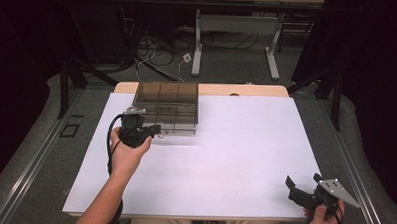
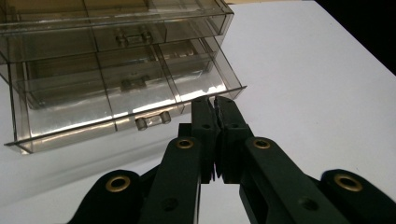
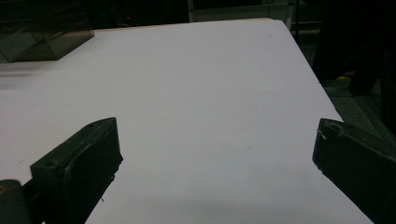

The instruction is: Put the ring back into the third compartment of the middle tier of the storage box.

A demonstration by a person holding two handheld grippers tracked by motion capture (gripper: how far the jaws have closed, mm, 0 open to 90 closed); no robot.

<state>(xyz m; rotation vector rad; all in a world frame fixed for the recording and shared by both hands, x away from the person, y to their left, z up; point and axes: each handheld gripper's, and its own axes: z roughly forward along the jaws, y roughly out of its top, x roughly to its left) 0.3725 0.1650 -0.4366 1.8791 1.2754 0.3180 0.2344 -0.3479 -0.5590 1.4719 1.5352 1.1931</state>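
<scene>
1. Your left gripper point(image 2: 215, 103) has its jaws pressed together, with their tips right at the front edge of the bottom drawer point(image 2: 116, 100) of the clear drawer box point(image 1: 166, 107). I cannot tell whether a thin bit of the drawer front is caught between them.
2. That bottom drawer sticks out a little from the box, and its small clear handle point(image 2: 152, 121) lies just to the left of your left gripper's tips in the left gripper view.
3. The box stands at the far left part of the white table point(image 1: 245, 153), close to its back edge, with your left hand point(image 1: 127, 149) just in front of it.
4. Your right gripper point(image 1: 301, 188) sits near the front right corner of the table, well apart from the box, its jaws spread wide with nothing between them.
5. In the right gripper view, a corner of the box shows far off at the upper left.
</scene>
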